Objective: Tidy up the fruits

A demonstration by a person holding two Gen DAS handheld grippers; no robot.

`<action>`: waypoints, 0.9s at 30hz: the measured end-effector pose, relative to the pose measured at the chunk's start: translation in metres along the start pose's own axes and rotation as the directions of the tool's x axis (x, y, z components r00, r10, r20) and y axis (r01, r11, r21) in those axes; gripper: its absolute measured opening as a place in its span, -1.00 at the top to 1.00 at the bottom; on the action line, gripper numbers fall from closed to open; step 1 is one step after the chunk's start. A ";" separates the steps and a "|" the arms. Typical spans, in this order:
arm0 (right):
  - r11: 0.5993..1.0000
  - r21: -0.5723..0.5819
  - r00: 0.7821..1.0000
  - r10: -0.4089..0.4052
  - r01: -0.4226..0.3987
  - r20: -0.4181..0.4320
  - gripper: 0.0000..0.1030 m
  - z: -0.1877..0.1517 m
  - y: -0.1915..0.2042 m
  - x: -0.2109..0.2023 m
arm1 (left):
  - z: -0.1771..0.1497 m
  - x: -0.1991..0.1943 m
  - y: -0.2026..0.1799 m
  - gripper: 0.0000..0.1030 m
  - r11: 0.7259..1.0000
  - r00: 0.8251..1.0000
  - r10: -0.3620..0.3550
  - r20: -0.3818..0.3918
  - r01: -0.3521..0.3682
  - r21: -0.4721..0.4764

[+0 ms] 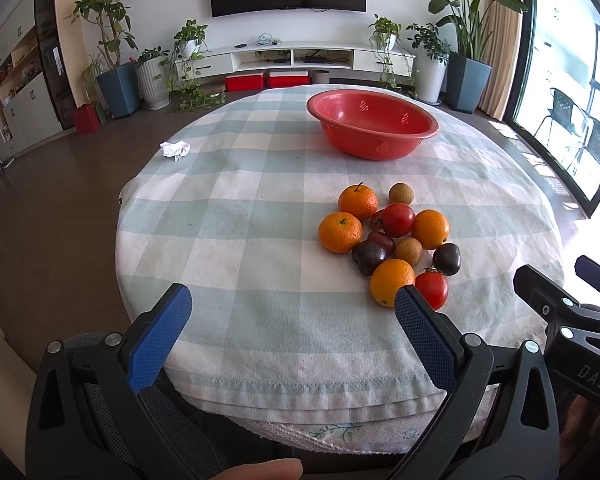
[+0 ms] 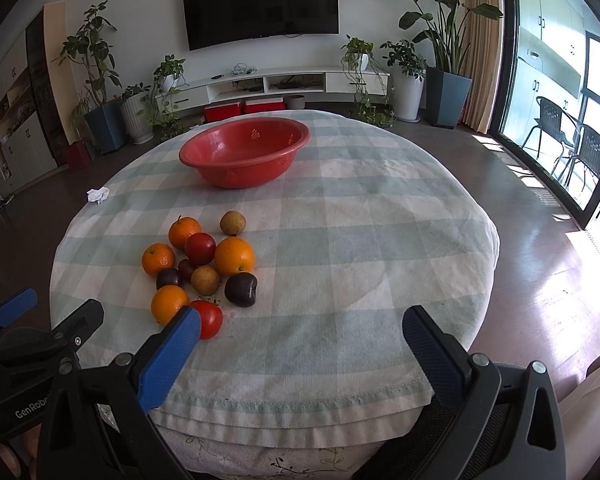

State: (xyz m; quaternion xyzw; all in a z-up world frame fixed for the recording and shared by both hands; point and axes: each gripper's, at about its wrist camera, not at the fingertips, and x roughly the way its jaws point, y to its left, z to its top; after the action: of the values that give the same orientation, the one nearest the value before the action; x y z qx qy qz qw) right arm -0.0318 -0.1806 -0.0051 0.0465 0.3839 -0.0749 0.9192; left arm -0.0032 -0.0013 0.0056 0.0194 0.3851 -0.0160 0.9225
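Now I see the fruits lying in one tight heap on the near half of the round table, on a soft cloth with pale green and white squares. The heap is longer than wide; its long axis runs from the near edge of the table away toward the red bowl, which stands apart from it at the far side. In the heap are four oranges with dimpled skin, smooth shiny red tomatoes, two dark, almost heart-shaped fruits and two small brown round ones with a dull skin. One small brown fruit sits at the far end, a red tomato at the near end. The bowl is plastic, round, with little groups of holes in its wall.

My left gripper hovers over the near edge, its blue textured fingers wide apart and holding nothing. My right gripper is the same, fingers spread and empty, with the heap just beyond its left finger. A crumpled white tissue lies at the left edge.
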 end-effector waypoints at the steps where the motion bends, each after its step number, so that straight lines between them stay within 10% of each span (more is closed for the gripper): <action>1: 1.000 0.000 1.000 0.000 0.000 0.000 -1.00 0.000 0.000 0.000 | 0.000 0.000 0.000 -1.00 1.000 1.000 -0.001 0.000 0.001 0.000; 19: 1.000 0.002 1.000 0.012 -0.012 0.002 -1.00 -0.006 0.001 0.000 | -0.003 0.000 0.004 -1.00 1.000 1.000 -0.010 0.013 0.010 -0.004; 27: 0.999 0.013 0.998 0.047 -0.048 0.031 -1.00 -0.008 -0.001 -0.008 | 0.002 0.009 0.021 -1.00 0.971 0.970 -0.241 0.046 0.241 0.005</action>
State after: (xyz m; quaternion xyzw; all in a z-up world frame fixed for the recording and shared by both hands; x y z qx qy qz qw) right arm -0.0432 -0.1801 -0.0057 0.0609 0.3682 -0.0563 0.9261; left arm 0.0055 0.0197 0.0012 -0.0283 0.3630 -0.1280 0.9225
